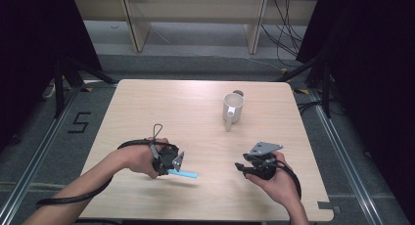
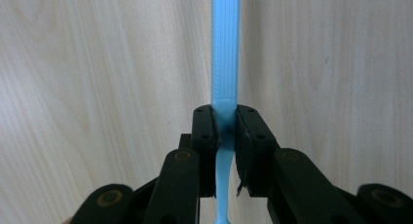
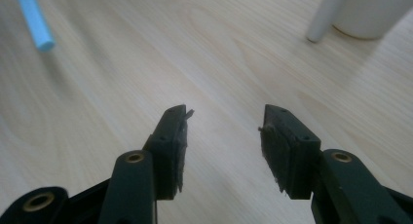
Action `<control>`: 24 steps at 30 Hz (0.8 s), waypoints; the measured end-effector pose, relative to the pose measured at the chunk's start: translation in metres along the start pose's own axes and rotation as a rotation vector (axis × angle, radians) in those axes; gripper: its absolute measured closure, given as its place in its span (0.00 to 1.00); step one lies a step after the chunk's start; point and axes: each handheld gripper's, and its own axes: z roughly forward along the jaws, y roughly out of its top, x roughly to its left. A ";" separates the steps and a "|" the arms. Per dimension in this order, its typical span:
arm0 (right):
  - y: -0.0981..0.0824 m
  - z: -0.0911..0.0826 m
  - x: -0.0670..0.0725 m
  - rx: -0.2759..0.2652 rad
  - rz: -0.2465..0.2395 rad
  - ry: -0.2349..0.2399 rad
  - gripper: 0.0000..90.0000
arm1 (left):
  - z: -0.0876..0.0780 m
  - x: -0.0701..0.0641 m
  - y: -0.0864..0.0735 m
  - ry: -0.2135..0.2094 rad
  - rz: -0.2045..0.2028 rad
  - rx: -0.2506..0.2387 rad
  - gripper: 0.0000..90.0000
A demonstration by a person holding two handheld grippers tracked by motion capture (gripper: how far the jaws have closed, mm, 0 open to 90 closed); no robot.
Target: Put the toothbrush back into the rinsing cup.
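Your left gripper (image 2: 224, 118) is clamped on the light blue plastic stick (image 2: 224, 48): in the left gripper view its two black pads press flat against the stick from either side, the ribbed, wider length running straight up and away from the jaws over the pale wooden table (image 2: 97, 63), and a thinner, slightly bent part of it passing down between the jaws toward the bottom of the picture. In the high view you hold that left gripper (image 1: 177, 161) near the front left part of the table (image 1: 161, 102), with the blue stick (image 1: 185, 174) jutting out of it to the right, low over the wood; whether its far tip touches the surface you cannot tell from here. Your right gripper (image 3: 224, 121) holds nothing: its jaws stand apart with bare table between the pads. In the high view your right gripper (image 1: 240, 166) sits in your hand near the front right of the table, pointing left toward the stick and well apart from it. In the right gripper view the stick's free end (image 3: 34, 19) shows at the upper left. The white mug (image 1: 233, 107) stands upright farther back on the table, right of centre, its handle turned toward you, and appears at the upper right of the right gripper view (image 3: 370, 14).
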 end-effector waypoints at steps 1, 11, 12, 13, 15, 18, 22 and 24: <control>0.003 0.002 0.002 -0.013 -0.026 0.009 0.59 | -0.001 0.000 0.001 0.003 -0.001 -0.003 0.87; 0.031 0.012 0.038 0.007 -0.179 0.113 0.58 | -0.005 0.007 0.020 0.000 0.036 0.010 0.87; 0.035 0.014 0.041 0.009 -0.225 0.127 0.58 | -0.005 0.007 0.022 -0.001 0.040 0.012 0.87; 0.037 0.017 0.045 0.008 -0.248 0.143 0.58 | -0.005 0.008 0.023 0.001 0.047 0.014 0.87; 0.041 0.021 0.051 0.018 -0.275 0.154 0.58 | -0.004 0.008 0.026 -0.002 0.053 0.016 0.87; 0.046 0.027 0.062 0.047 -0.267 0.187 0.59 | -0.005 0.010 0.030 -0.004 0.083 0.036 0.87; 0.051 0.034 0.066 0.059 -0.303 0.210 0.60 | -0.005 0.009 0.034 0.001 0.068 0.017 0.87; 0.052 0.036 0.068 0.063 -0.302 0.209 0.60 | -0.006 0.009 0.035 0.006 0.072 0.017 0.87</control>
